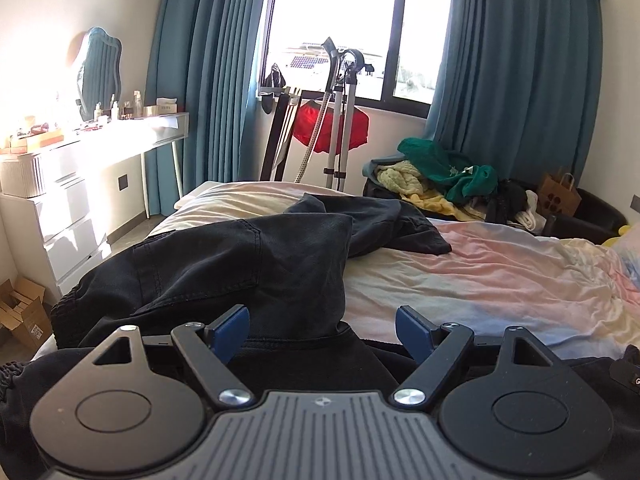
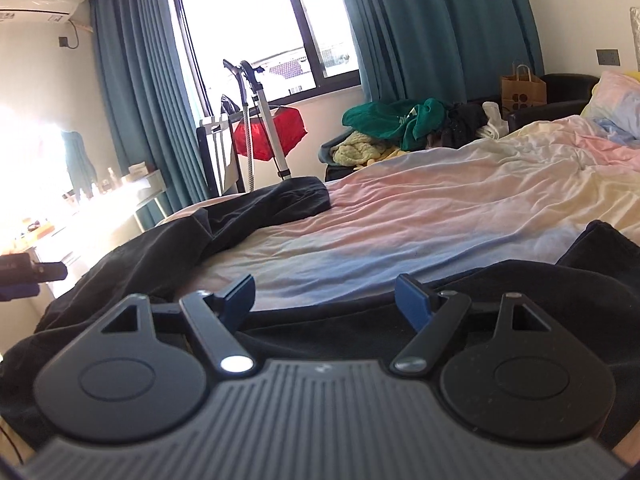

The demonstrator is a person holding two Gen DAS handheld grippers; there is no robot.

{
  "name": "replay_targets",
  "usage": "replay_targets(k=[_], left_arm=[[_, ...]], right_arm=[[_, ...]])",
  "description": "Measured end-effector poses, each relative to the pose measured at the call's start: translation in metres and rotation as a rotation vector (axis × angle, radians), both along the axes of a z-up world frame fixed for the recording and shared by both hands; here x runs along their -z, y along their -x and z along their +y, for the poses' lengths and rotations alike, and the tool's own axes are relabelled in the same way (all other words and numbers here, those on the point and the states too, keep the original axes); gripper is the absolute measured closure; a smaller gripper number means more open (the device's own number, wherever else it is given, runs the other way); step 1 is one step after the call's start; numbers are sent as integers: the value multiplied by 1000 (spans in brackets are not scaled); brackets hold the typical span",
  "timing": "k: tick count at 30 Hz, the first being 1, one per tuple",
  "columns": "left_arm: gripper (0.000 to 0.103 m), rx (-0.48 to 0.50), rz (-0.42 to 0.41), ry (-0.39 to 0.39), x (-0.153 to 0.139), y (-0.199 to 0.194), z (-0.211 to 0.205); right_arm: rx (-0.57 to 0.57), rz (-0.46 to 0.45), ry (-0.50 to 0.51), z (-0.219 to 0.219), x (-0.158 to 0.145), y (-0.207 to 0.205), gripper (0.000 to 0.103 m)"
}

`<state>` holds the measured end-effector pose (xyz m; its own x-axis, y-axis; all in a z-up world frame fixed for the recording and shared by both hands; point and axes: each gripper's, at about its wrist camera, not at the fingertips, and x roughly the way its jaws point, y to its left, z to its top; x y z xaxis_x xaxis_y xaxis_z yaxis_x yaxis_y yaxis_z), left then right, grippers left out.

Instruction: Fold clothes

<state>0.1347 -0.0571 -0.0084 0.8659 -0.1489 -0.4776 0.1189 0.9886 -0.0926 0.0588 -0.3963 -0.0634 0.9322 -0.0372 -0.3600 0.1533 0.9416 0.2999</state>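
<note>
Black trousers (image 1: 240,264) lie crumpled on the bed, the legs running away toward the far edge; they also show in the right wrist view (image 2: 168,248). My left gripper (image 1: 322,330) is open, its blue pads wide apart just above the near part of the trousers. My right gripper (image 2: 324,298) is open too, low over the near dark cloth (image 2: 520,280) and the sheet. Neither holds anything. The left gripper's tip shows at the left edge of the right wrist view (image 2: 28,276).
The bed sheet (image 1: 500,280) is pastel pink, blue and yellow. A pile of green and yellow clothes (image 1: 440,176) sits beyond the bed. A garment steamer stand (image 1: 340,120) is by the window. A white dresser (image 1: 80,184) is on the left, cardboard boxes (image 1: 20,312) below.
</note>
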Motion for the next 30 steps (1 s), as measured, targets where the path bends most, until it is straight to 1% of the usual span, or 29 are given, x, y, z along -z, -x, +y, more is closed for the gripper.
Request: replay_targets(k=[3,7,8,11,17,18,20,22,24,25,27,28,29,30], left_arm=[[21,-6,31,4,18,-18,5],[21,-12,31,17,35,-23,18],[21,-13,31,20,40,-24,21],[21,-17,31,30,53,-28,31],[21,-25,30,49,78,-35,51],[21,-23,10,46,81,-37,51],[21,-24,-25,51,87,-44,52],[21,-23,-61,62,93,-53,52],[21,-20,-74,65,99,-67,54],[21,-22,-74,83,102,-72,57],[21,-27,-72,118,108,-83,63],[21,-36,-57,126,112,-88,66],[21,-44,-43,134,115,-93,68],[21,-44,-34,140,119,-96,70]], right_arm=[[-39,29,-27,3,8,-27,24],[-85,39,-68,8,7,-75,24],[-89,39,-93,9,7,-93,24],[-75,36,-211,8,8,-158,24],[19,75,-486,-10,48,-322,25],[35,78,-519,-13,58,-344,27],[68,85,-586,-17,78,-386,34],[96,92,-626,-18,94,-416,38],[123,97,-640,-17,106,-436,39],[141,92,-645,-18,109,-441,41],[179,79,-648,-19,115,-450,51],[200,69,-638,-20,115,-451,65],[219,59,-630,-21,115,-453,75],[232,50,-624,-23,114,-454,93]])
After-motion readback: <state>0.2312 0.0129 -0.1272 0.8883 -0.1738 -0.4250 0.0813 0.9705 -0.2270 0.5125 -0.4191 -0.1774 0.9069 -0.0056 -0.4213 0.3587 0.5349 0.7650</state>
